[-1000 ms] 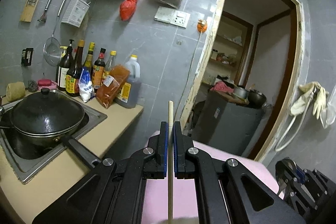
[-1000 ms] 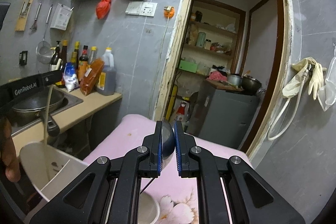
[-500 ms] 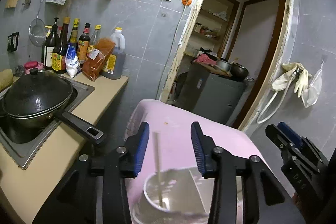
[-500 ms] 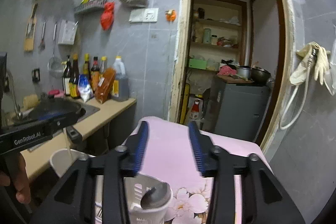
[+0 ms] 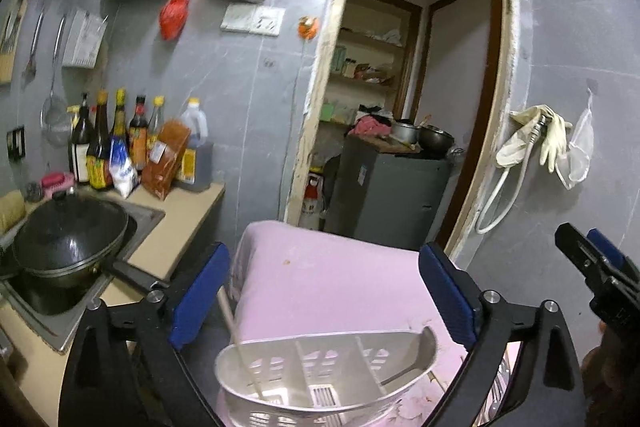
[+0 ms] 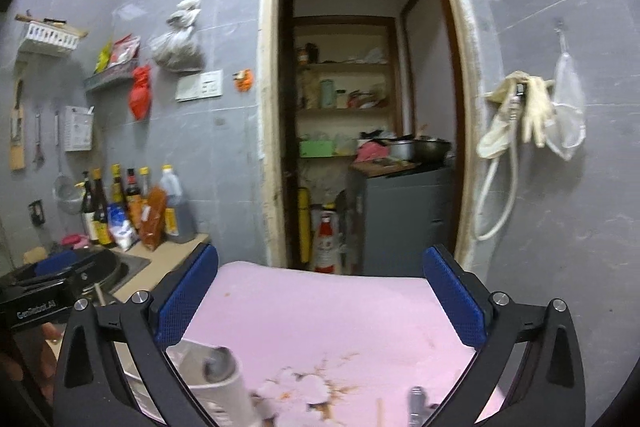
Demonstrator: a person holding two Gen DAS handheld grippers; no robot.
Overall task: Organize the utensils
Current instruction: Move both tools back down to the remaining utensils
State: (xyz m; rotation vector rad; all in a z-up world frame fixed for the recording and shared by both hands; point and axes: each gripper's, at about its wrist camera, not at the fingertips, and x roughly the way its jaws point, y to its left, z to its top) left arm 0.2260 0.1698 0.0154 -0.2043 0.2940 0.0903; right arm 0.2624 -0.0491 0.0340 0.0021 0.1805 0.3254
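A white slotted utensil holder [image 5: 320, 375] stands on the pink-covered table [image 5: 340, 283], below my left gripper [image 5: 324, 295], which is open and empty. A wooden chopstick [image 5: 236, 331] leans in the holder's left compartment and a metal spoon [image 5: 420, 355] in its right one. In the right wrist view the holder [image 6: 216, 383] sits at lower left. My right gripper [image 6: 320, 299] is open and empty above the table [image 6: 320, 307]. A metal utensil tip [image 6: 416, 403] and a wooden stick [image 6: 379, 411] lie at the bottom edge.
A counter [image 5: 176, 227] at left holds a black lidded wok [image 5: 68, 239] in a sink and sauce bottles [image 5: 120, 143]. An open doorway [image 5: 400, 107] with a grey cabinet [image 5: 392, 195] lies behind. The right gripper shows at the left wrist view's right edge [image 5: 596, 267].
Both grippers opened and let go: the chopstick and the spoon dropped into the holder. Both grippers then drew back and up from it.
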